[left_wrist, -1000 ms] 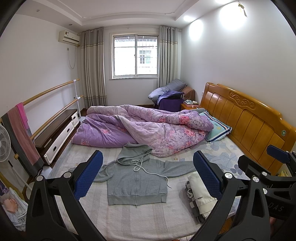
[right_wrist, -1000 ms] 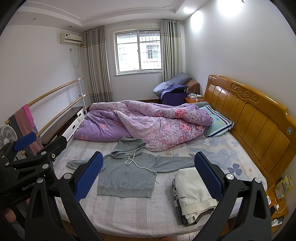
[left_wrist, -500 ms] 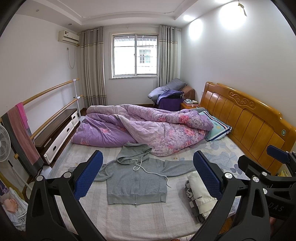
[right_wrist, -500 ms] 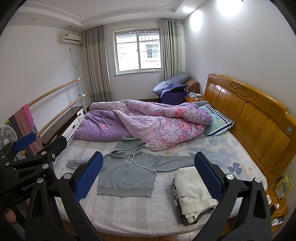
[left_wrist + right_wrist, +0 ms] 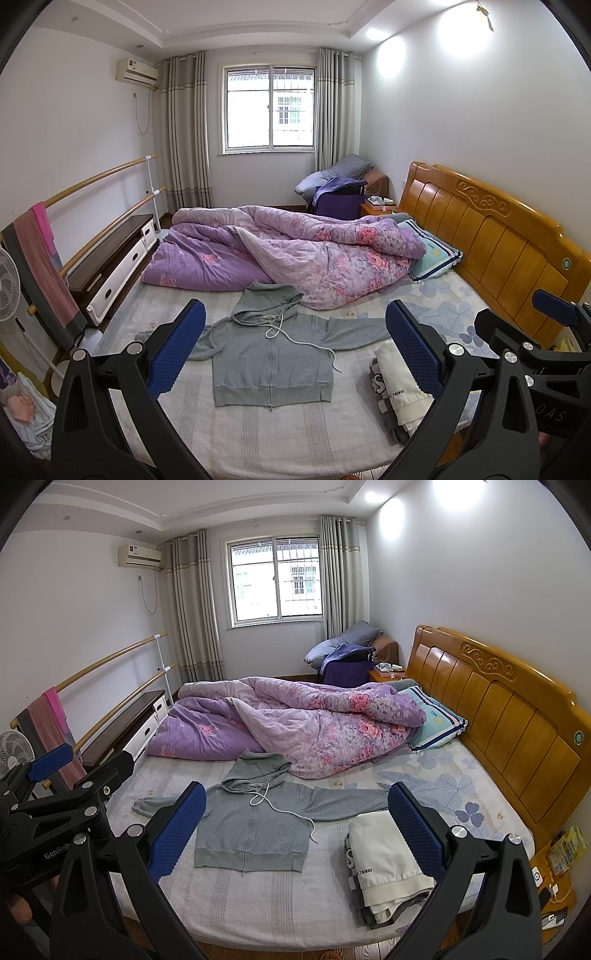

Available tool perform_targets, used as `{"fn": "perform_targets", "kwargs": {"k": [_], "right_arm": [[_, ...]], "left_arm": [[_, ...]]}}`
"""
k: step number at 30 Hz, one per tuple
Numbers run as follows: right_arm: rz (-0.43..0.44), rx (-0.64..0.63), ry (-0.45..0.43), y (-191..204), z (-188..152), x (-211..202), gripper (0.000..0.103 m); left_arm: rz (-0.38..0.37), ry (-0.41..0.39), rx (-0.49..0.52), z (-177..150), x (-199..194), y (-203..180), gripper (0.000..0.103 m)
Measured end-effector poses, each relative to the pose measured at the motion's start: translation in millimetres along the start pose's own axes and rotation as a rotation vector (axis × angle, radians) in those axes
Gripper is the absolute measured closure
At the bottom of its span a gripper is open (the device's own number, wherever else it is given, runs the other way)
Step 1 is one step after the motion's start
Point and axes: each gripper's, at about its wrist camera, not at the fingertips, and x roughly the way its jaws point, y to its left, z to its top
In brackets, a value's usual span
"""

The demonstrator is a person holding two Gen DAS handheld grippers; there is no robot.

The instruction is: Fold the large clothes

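Observation:
A grey zip hoodie (image 5: 271, 360) lies flat, front up, on the bed (image 5: 258, 435), sleeves spread out and hood toward the quilt; it also shows in the right wrist view (image 5: 255, 827). My left gripper (image 5: 295, 350) is open and empty, held back from the bed's near edge. My right gripper (image 5: 297, 830) is open and empty too, to the right of the left one. A pile of folded clothes with a white garment on top (image 5: 388, 864) sits on the bed right of the hoodie, also in the left wrist view (image 5: 399, 384).
A crumpled purple floral quilt (image 5: 295, 254) covers the far half of the bed, with a striped pillow (image 5: 432, 254) by the wooden headboard (image 5: 498, 236). A low cabinet (image 5: 110, 262), rails with towels (image 5: 40, 258) and a fan (image 5: 7, 284) stand left. A nightstand with small items (image 5: 557, 871) stands right.
Both grippers have barely shifted; the view has drifted slightly. The hoodie and the folded pile have not moved.

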Motion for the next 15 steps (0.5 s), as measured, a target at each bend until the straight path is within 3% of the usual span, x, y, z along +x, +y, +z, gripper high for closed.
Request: {"fn": "perform_targets", "kwargs": {"k": [15], "right_arm": [[0.000,0.001,0.003,2.2,-7.0,9.9,0.008]], "left_arm": [[0.000,0.002,0.000,0.5,0.6,0.0,0.005]]}}
